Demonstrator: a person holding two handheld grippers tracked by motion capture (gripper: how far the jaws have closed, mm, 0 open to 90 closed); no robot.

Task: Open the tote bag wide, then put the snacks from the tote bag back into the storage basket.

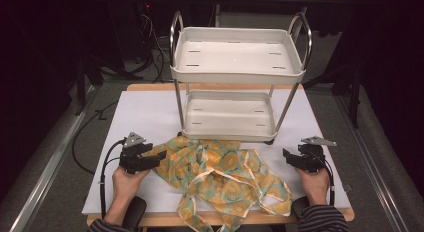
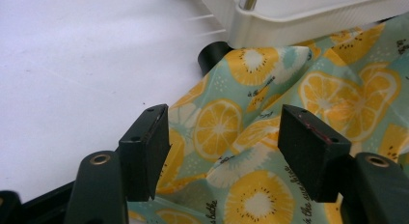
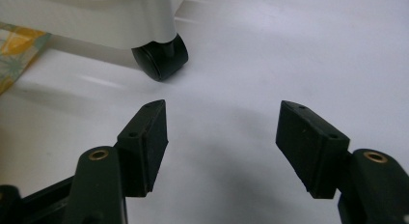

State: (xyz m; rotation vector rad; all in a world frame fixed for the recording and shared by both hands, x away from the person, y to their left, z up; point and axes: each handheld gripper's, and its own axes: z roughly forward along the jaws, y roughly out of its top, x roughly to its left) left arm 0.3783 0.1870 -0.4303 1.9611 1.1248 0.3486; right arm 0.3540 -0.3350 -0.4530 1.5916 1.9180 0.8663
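Both hand-held grippers gape — left point(image 1: 159, 155) over lemon-print cloth point(image 1: 225, 174), right point(image 1: 286, 155) above bare table point(image 1: 140, 112).

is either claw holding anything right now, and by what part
Nothing is held. The left claw is open over the lemon-print cloth; the right claw is open above bare table.

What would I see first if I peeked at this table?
Probably the bright lemon-print cloth, crumpled at the front of the white table, its edge touching the cart's bottom tray. Behind it stands a white two-shelf cart on black wheels. The left gripper hangs open over the cloth; the right gripper is open over bare table.
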